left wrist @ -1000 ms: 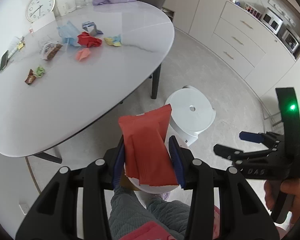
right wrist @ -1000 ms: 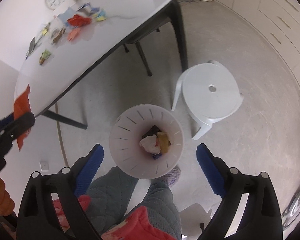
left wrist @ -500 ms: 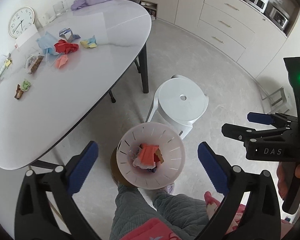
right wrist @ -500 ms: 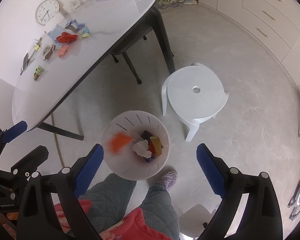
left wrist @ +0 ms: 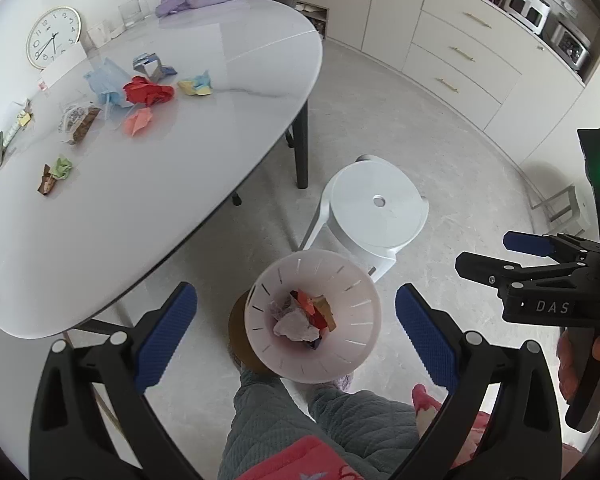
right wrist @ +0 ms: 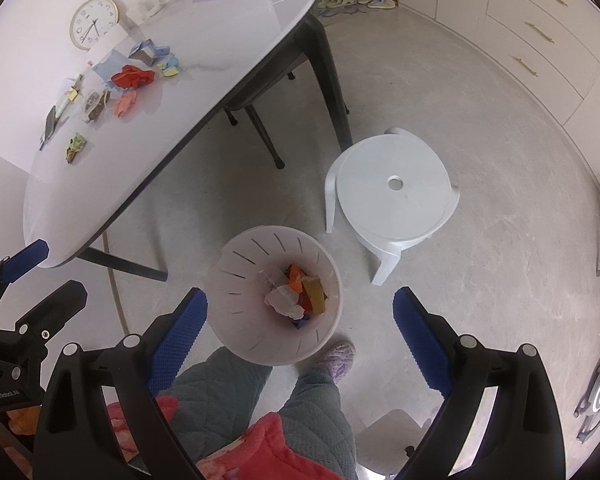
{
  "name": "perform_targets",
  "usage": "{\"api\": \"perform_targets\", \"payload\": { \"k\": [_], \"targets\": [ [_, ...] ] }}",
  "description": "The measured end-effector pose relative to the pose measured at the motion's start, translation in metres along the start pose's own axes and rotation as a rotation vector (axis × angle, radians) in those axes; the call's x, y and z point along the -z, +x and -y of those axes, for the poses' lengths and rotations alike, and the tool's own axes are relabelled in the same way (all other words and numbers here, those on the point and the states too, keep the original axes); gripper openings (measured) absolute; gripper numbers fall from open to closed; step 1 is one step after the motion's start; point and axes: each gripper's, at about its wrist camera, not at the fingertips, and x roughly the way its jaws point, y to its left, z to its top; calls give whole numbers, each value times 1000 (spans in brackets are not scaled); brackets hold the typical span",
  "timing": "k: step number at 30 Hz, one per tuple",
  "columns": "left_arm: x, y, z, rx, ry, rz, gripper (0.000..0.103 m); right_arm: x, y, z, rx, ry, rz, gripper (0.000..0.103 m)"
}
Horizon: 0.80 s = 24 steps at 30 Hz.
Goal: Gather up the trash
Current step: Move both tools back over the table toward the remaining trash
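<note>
Table [left wrist: 148, 184] carries scattered trash [left wrist: 148, 92], far beyond both tools. Bin [left wrist: 356, 344] on the floor holds wrappers [left wrist: 300, 320], below and between the released jaws of left gripper [left wrist: 296, 324] and right gripper [right wrist: 300, 316], both empty.

The letters "DAS" stand in pale capitals on the black body of the right gripper [left wrist: 540, 264], which appears at the right edge of the left wrist view, well to the right of the white stool [left wrist: 374, 210]. On the wall clock [left wrist: 53, 38], leaning at the far end of the table [left wrist: 148, 184], well to the left of the stool, the ring of hour numerals 1 to 12 can be read. In the right wrist view a small pale label sits on the black body of the left gripper [right wrist: 32, 276], but its letters are too small to read with confidence.
</note>
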Motion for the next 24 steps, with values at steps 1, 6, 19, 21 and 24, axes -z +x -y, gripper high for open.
{"api": "perform_targets", "payload": {
  "k": [1,6,19,21,24],
  "targets": [
    [-1,0,-3,-4,-4,-1,95,-3,0,-3,0,-5,0,93],
    [-11,-1,-31,-31,-47,0,95,-24,5,-28,-11,-30,2,93],
    [-58,-7,-190,-205,-252,100,95,-120,24,-149,-75,-159,75,94],
    [-65,0,-227,-243,-283,103,95,-134,31,-174,-83,-184,80,94],
    [-75,12,-280,-268,-355,98,95,-152,43,-210,-83,-232,81,94]
  ]
}}
